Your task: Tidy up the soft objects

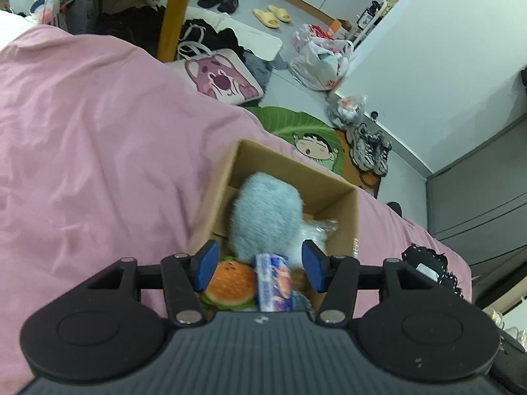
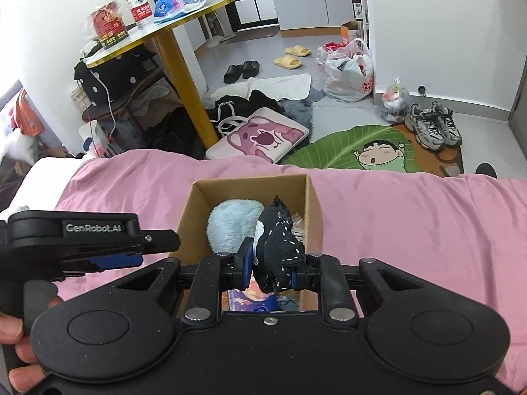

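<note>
An open cardboard box [image 1: 342, 212] [image 2: 313, 204] stands on the pink bedcover. In it lie a fluffy light-blue plush [image 1: 266, 210] [image 2: 230, 223], a burger toy [image 1: 232, 284], a blue-and-white packet [image 1: 274, 281] [image 2: 252, 301] and a clear wrapper [image 1: 318, 228]. My left gripper [image 1: 258, 265] is open and empty over the box's near end; it also shows from the side in the right wrist view [image 2: 118, 258]. My right gripper [image 2: 269, 268] is shut on a black cloth with white stitching [image 2: 278, 247], held above the box. The same black cloth [image 1: 428, 268] shows at the right in the left wrist view.
The pink bedcover [image 1: 98, 138] [image 2: 411, 217] spreads around the box. Beyond the bed's edge the floor holds a green cartoon mat [image 2: 362, 151], a pink bear bag [image 2: 260, 138], sneakers [image 2: 433, 125], plastic bags [image 2: 349, 72], slippers and a yellow-legged table [image 2: 184, 65].
</note>
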Motion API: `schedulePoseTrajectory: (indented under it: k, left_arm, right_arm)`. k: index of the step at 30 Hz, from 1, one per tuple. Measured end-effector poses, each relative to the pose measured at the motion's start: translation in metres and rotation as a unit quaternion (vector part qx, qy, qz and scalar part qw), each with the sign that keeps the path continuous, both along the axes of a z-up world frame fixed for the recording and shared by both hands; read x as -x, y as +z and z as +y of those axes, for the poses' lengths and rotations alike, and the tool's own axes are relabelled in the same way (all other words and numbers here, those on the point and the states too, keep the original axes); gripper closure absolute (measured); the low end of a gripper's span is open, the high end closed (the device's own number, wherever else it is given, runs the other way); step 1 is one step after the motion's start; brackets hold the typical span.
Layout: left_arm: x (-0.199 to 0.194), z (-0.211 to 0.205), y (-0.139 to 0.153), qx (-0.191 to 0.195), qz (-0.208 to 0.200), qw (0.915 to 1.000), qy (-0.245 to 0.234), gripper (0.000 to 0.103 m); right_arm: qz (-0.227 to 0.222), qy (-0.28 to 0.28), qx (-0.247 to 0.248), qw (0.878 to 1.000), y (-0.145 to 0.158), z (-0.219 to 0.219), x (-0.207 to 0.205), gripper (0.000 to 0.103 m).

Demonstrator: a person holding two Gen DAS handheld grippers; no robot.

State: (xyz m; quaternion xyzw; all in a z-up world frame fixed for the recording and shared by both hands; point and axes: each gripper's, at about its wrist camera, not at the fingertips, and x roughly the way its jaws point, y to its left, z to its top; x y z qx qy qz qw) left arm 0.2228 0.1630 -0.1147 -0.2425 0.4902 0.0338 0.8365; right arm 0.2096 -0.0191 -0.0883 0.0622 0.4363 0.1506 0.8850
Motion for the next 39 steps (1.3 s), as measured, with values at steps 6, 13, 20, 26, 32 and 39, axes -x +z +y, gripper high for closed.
schedulePoseTrajectory:
  k: [6, 13, 20, 26, 32, 39]
  left_arm:
    - [0.005, 0.01, 0.004, -0.005, -0.003, 1.0, 0.002, 0.049]
    - [0.009, 0.008, 0.006, -0.021, 0.001, 0.9998, -0.003, 0.036]
    - [0.017, -0.001, 0.015, -0.026, 0.0, 0.9995, -0.017, 0.022]
    - [0.03, -0.017, 0.027, -0.041, -0.017, 0.9981, -0.042, 0.012]
    - [0.039, -0.037, 0.033, -0.065, -0.011, 0.9959, -0.062, 0.011]
    - [0.055, -0.06, 0.056, -0.098, -0.026, 0.9928, -0.065, 0.005]
  right_arm:
    - [-0.014, -0.013, -0.015, 1.0, 0.007, -0.005, 0.004, 0.028]
    - [-0.012, -0.047, -0.026, 0.998, 0.009, -0.033, 0.011, 0.028]
    - [0.0, -0.065, -0.034, 0.997, 0.005, -0.048, 0.027, 0.028]
    - [-0.013, -0.069, -0.049, 0.996, 0.008, -0.058, 0.041, 0.026]
    - [-0.027, -0.061, -0.062, 0.996, 0.018, -0.075, 0.054, 0.02]
    - [-0.052, -0.047, -0.068, 0.995, 0.035, -0.098, 0.069, 0.007]
